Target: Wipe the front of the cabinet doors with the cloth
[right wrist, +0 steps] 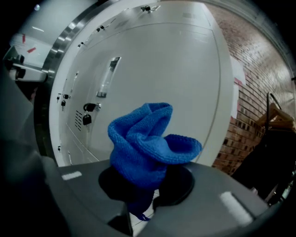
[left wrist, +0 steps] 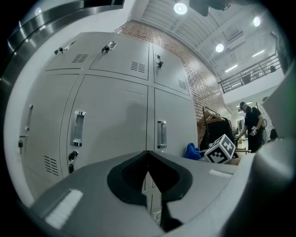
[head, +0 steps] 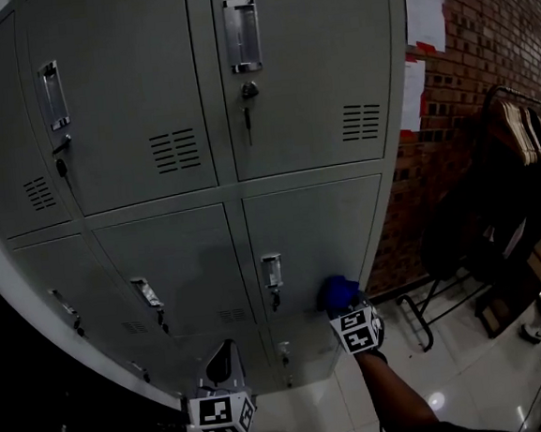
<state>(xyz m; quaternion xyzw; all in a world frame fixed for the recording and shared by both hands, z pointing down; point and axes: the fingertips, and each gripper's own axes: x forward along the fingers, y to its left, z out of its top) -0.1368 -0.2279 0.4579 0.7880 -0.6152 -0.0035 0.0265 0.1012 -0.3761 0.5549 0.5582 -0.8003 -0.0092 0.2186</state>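
**Cloth Pinched in Right Tool at a Lower Door**

The right tool (right wrist: pixel 141 206) was clenched on the cloth (right wrist: pixel 148 139), a blue knitted piece gathered into a bunch. Its narrow end was caught between the jaws, and a fat, folded lobe stood free beyond them. In the head view the cloth sat low on the cabinet (head: pixel 147 99), at the bottom of the middle-row right door (head: pixel 319 230) and to the right of its handle (head: pixel 272 276). The pictures did not settle whether the cloth was pressed on the door or just off it.

The left tool (left wrist: pixel 148 178) was clenched on nothing, its jaws together. It hung lower and to the left, apart from the cabinet and pointing toward it.

The cloth looked light, soft and limp. It would probably flatten and fold over under pressure rather than hold a shape. The grip at the gathered end seemed sound, because the loose lobe, not the jaw tips, would meet the paint. A smooth painted door should drag little on it. Even so, a knit of this kind could catch on a handle, a lock or the vent slots, and a hard snag might pull it from the jaws. If it had to be taken up again, the thick middle of the bunch would be the place, not a thin edge.
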